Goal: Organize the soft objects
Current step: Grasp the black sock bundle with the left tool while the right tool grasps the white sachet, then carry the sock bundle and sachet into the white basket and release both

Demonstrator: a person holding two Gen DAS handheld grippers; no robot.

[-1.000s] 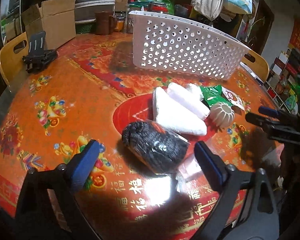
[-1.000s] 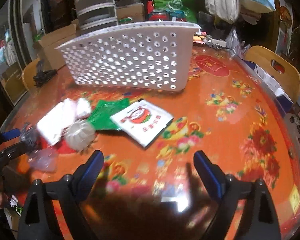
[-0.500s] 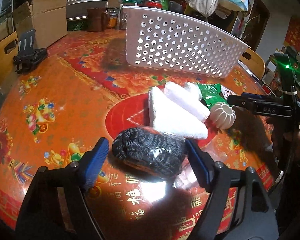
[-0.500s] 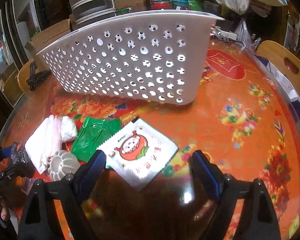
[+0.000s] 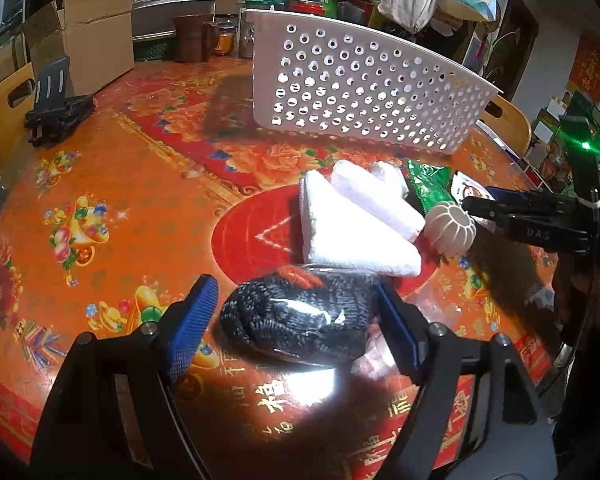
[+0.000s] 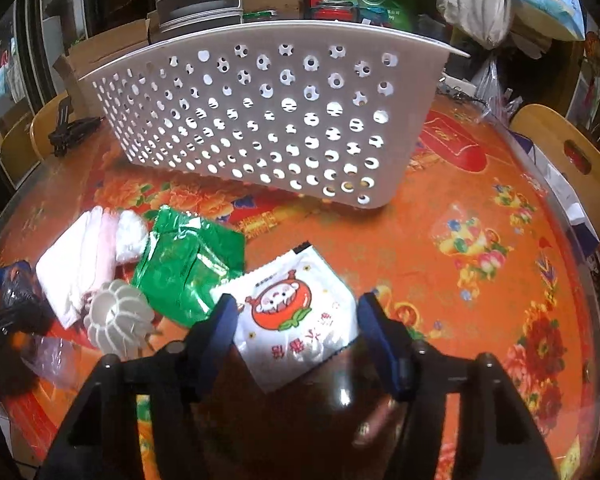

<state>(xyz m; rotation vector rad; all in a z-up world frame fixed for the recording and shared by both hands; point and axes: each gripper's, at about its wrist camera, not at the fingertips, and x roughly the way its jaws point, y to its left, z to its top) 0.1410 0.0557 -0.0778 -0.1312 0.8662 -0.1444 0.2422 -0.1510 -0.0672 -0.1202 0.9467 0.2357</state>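
Left wrist view: the open left gripper [image 5: 296, 332] straddles a black knitted bundle in clear plastic [image 5: 300, 320] on the orange table [image 5: 140, 184]. The open right gripper [image 6: 294, 340] straddles a white cartoon-printed sachet [image 6: 296, 312].

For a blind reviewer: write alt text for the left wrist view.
Open left gripper straddles a black knit bundle in clear wrap on an orange table. Beyond lie folded white towels and a white perforated basket.
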